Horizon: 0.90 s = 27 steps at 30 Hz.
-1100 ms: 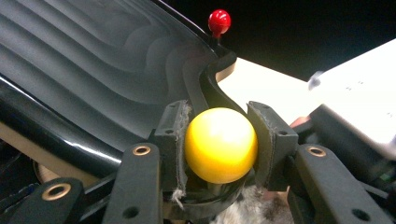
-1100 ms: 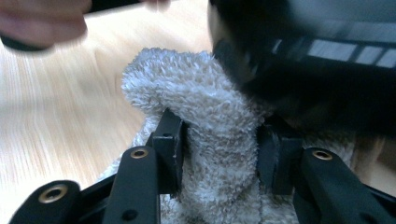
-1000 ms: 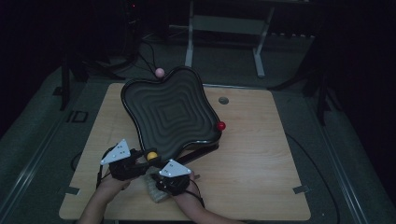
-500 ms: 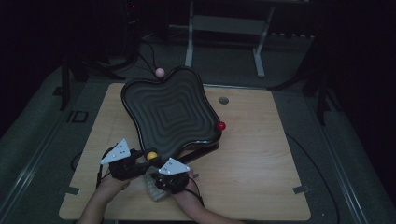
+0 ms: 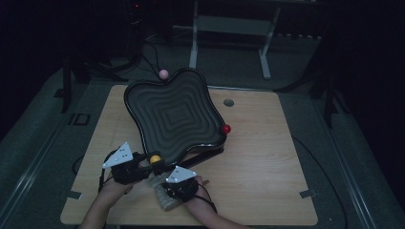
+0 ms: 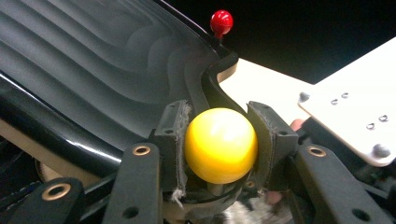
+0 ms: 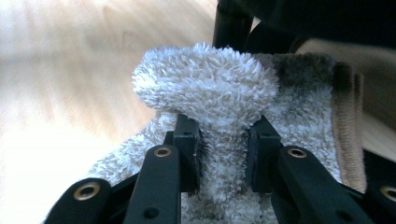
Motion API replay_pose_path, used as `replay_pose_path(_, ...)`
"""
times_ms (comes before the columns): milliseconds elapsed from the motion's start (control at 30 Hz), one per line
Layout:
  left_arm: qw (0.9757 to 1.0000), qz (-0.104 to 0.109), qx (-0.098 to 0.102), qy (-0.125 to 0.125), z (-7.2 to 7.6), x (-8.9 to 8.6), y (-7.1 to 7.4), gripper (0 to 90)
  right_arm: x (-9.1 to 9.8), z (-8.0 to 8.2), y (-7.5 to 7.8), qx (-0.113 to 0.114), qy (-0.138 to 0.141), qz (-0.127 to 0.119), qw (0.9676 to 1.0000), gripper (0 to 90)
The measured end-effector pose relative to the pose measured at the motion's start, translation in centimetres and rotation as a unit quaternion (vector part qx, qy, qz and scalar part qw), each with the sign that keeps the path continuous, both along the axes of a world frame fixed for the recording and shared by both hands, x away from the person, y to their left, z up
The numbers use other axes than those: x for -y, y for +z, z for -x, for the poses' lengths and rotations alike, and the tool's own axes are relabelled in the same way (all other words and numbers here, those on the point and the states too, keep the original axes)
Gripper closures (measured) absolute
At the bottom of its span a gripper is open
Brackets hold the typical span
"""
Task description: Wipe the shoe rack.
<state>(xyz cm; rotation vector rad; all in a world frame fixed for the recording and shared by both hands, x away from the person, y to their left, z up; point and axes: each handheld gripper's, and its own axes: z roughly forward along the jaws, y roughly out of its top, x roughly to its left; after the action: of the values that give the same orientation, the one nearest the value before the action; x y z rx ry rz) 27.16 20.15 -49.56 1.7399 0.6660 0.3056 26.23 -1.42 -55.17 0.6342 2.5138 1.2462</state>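
1. Left tool (image 5: 143, 162): held in the person's left hand (image 5: 112, 190) at the near-left part of the table (image 5: 267, 162); a grey three-cornered plate sits on top of it. In the left gripper view its two black jaws are clenched on a yellow ball (image 6: 221, 145), one padded face on each side of the ball.
2. Yellow ball: a knob at the near corner of the tray, directly between the left tool's jaws; in the high view it shows just ahead of that tool's body and just to the left of the right tool.
3. Tray (image 5: 176, 117): black, wavy-edged, with stepped concentric ridges inside; it lies ahead of both tools, tilted, its far edge reaching the table's far side. Its glossy rim runs just beyond the left tool's jaws in the left gripper view.
4. Red ball (image 5: 226, 129): a knob at the tray's right corner, well ahead and to the right of both tools; in the left gripper view it stands on a short stem above the rim.
5. Pink ball (image 5: 163, 74): a knob at the tray's far corner, farthest from both tools.
6. Right tool (image 5: 177, 185): held in the person's right hand (image 5: 195, 193), just beside the left tool. Its jaws are clenched on a bunched fold of towel (image 7: 219, 98).
7. Towel: fluffy, pale, with a brown-trimmed edge; it lies on the table under and ahead of the right tool, beside the tray's dark stand.
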Motion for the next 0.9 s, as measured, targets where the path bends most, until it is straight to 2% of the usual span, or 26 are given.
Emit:
replay_pose_path(100, 1.0, 0.0, -0.001, -0.001, -0.1, 0.0, 0.0, 59.6, 1.5, 0.5, 0.7, 0.005, 0.01, 0.007, 0.9999, 71.3)
replay_pose_path(200, 1.0, 0.001, 0.0, 0.0, 0.0, 0.0, 0.0, 59.6, 3.7, 0.6, 1.6, 0.008, 0.005, 0.007, 0.9999, 71.2)
replay_pose_path(267, 1.0, -0.001, -0.001, 0.0, 0.0, 0.0, 0.1, 59.5, 5.5, 0.5, 2.5, 0.013, -0.01, -0.002, 0.9999, 71.2)
replay_pose_path(333, 1.0, 0.001, -0.001, -0.001, 0.0, 0.0, 0.0, 59.5, 7.2, 0.2, 3.1, 0.026, -0.023, 0.001, 0.9994, 71.2)
replay_pose_path(467, 1.0, 0.002, -0.003, -0.003, -0.1, 0.0, 0.0, 59.6, 11.1, -0.7, 3.7, 0.039, -0.074, 0.003, 0.9965, 71.1)
replay_pose_path(567, 1.0, 0.002, -0.001, -0.003, -0.1, -0.1, 0.0, 59.6, 13.9, -1.9, 3.9, 0.051, -0.121, 0.012, 0.9913, 71.1)
replay_pose_path(633, 1.0, -0.001, -0.002, -0.006, -0.1, -0.1, 0.0, 59.6, 15.7, -2.9, 4.1, 0.05, -0.153, 0.012, 0.9869, 71.0)
replay_pose_path(733, 1.0, 0.0, -0.001, -0.007, -0.1, -0.1, 0.0, 59.6, 18.1, -4.5, 4.9, 0.057, -0.196, 0.008, 0.979, 70.9)
replay_pose_path(767, 1.0, 0.001, -0.001, -0.007, -0.1, -0.1, 0.0, 59.6, 18.8, -5.1, 5.3, 0.062, -0.212, 0.005, 0.9752, 70.8)
replay_pose_path(867, 1.0, 0.001, 0.0, -0.006, -0.1, -0.2, 0.0, 59.6, 20.0, -6.3, 6.1, 0.074, -0.242, 0.0, 0.9675, 70.7)
replay_pose_path(900, 1.0, 0.002, 0.0, -0.006, -0.1, -0.1, 0.0, 59.6, 20.3, -6.7, 6.3, 0.075, -0.248, -0.005, 0.9659, 70.6)
